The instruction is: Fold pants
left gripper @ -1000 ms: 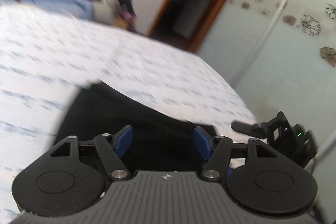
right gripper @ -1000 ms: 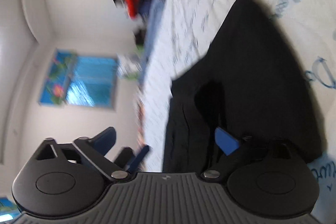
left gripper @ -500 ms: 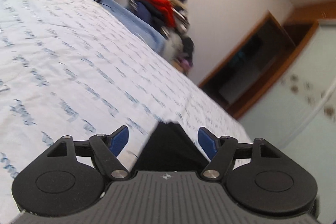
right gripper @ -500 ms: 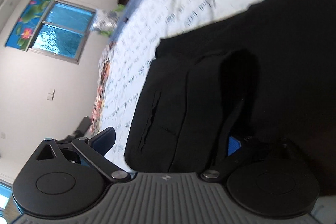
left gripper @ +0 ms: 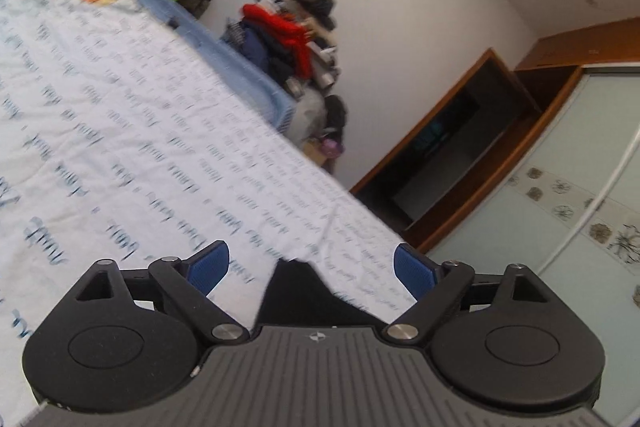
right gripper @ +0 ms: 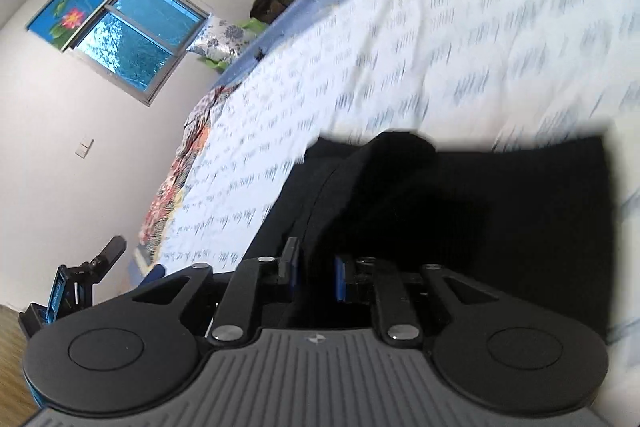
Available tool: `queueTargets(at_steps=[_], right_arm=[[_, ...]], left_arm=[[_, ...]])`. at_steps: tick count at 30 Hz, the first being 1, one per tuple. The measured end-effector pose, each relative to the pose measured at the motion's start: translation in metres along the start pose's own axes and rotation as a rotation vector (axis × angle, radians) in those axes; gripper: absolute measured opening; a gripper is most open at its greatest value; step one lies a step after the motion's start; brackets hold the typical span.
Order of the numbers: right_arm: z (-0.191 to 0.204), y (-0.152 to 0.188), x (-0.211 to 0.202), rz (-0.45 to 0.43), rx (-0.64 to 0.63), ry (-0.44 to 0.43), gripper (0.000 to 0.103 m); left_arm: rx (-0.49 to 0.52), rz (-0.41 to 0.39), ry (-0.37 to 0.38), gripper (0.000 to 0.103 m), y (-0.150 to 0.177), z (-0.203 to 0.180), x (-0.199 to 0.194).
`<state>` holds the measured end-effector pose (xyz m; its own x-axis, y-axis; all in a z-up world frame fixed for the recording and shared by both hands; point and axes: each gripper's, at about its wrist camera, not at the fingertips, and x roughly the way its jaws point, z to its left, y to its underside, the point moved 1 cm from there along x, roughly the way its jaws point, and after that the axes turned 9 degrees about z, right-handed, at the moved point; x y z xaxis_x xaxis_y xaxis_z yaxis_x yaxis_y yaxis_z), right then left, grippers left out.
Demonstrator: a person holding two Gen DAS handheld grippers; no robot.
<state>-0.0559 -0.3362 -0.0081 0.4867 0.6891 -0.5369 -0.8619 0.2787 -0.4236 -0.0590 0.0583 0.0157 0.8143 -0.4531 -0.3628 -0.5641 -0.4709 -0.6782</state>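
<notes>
The black pants (right gripper: 480, 211) lie on a bed with a white sheet printed in blue (right gripper: 460, 39). My right gripper (right gripper: 316, 277) is shut on a raised fold of the pants at their near edge. In the left wrist view only a corner of the pants (left gripper: 296, 291) shows, low between the fingers. My left gripper (left gripper: 310, 265) is open and empty, held above that corner. Its blue pads (left gripper: 208, 263) are wide apart.
A pile of clothes (left gripper: 296, 39) stands past the bed's far edge. A wooden doorway (left gripper: 452, 147) and a glass wardrobe door (left gripper: 560, 203) are to the right. A window (right gripper: 132, 39) and a patterned quilt (right gripper: 172, 187) lie at the bed's left end.
My right gripper has closed on the fold of the pants. My left gripper has lifted and tilted up, so that most of the pants have dropped out of its view.
</notes>
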Motion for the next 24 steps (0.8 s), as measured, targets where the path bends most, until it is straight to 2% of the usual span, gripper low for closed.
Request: queueTargets(at_steps=[2, 4, 7, 8, 11, 12, 13, 14, 15, 16, 19, 21, 24], right_arm=[[-0.010, -0.008, -0.024, 0.012, -0.008, -0.003, 0.014], [-0.027, -0.008, -0.043, -0.015, 0.019, 0.059, 0.014], [-0.066, 0.005, -0.052, -0.038, 0.135, 0.099, 0.014], [-0.075, 0.011, -0.052, -0.035, 0.177, 0.071, 0.016], [-0.082, 0.021, -0.039, -0.009, 0.270, -0.116, 0.018], [-0.078, 0.021, -0.034, 0.004, 0.256, -0.138, 0.021], [-0.073, 0.016, -0.028, 0.020, 0.240, -0.123, 0.029], [-0.068, 0.014, -0.022, 0.039, 0.226, -0.094, 0.041], [-0.066, 0.011, -0.016, 0.061, 0.210, -0.074, 0.048], [-0.067, 0.009, -0.012, 0.081, 0.203, -0.060, 0.063], [-0.073, 0.008, -0.004, 0.108, 0.235, -0.056, 0.067], [-0.073, 0.009, 0.000, 0.106, 0.252, -0.105, 0.066], [-0.062, 0.008, 0.019, 0.156, 0.229, -0.147, 0.066]], left_arm=[[0.036, -0.023, 0.004, 0.096, 0.001, -0.009, -0.001], [0.065, -0.026, 0.003, 0.097, 0.004, -0.016, 0.004], [0.073, 0.010, 0.007, 0.097, 0.010, -0.019, 0.015], [0.066, 0.024, 0.007, 0.097, 0.012, -0.019, 0.019], [0.073, 0.074, 0.003, 0.097, 0.018, -0.018, 0.029], [0.090, 0.100, -0.003, 0.097, 0.019, -0.020, 0.032], [0.111, 0.129, -0.009, 0.097, 0.021, -0.020, 0.036], [0.133, 0.156, -0.020, 0.097, 0.023, -0.021, 0.039], [0.150, 0.176, -0.033, 0.097, 0.025, -0.022, 0.040], [0.154, 0.184, -0.037, 0.097, 0.027, -0.020, 0.041], [0.138, 0.189, -0.034, 0.097, 0.030, -0.014, 0.040], [0.129, 0.198, -0.041, 0.097, 0.032, -0.013, 0.042], [0.119, 0.226, -0.051, 0.097, 0.031, -0.013, 0.049]])
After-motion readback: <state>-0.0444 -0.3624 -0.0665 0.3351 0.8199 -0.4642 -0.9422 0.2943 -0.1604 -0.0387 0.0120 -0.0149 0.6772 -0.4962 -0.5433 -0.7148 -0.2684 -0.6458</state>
